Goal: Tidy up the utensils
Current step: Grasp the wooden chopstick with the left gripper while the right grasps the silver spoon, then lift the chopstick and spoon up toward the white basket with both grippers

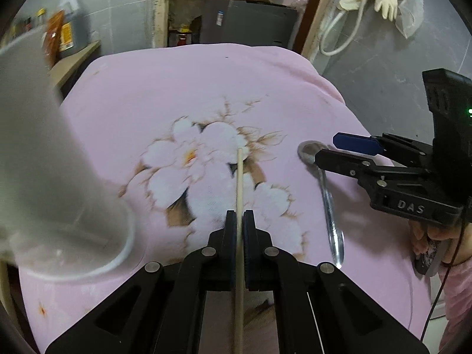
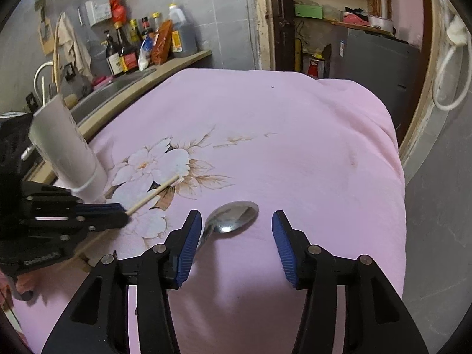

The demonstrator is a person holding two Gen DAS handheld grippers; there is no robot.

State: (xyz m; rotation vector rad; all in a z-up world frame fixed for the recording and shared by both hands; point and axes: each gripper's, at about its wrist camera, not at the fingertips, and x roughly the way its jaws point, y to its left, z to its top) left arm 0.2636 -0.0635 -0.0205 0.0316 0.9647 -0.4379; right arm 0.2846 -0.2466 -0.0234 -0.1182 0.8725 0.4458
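Black tongs (image 2: pixel 236 221), blue ribbed pads (image 2: pixel 188 253)

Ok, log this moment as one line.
left gripper: shut on chopstick | right gripper: open over spoon | holder: upright on cloth

Right gripper (image 2: pixel 236 224) fingers apart over spoon (image 2: pixel 233 216); left gripper (image 2: pixel 125 211) pinching chopstick (image 2: pixel 153 194).

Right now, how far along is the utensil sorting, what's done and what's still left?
Partly done, it seems: the white cup already has chopsticks sticking out. In hand: the left gripper is shut on a chopstick. Left: the spoon lies on the pink cloth, between the open fingers of the right gripper, not yet gripped.
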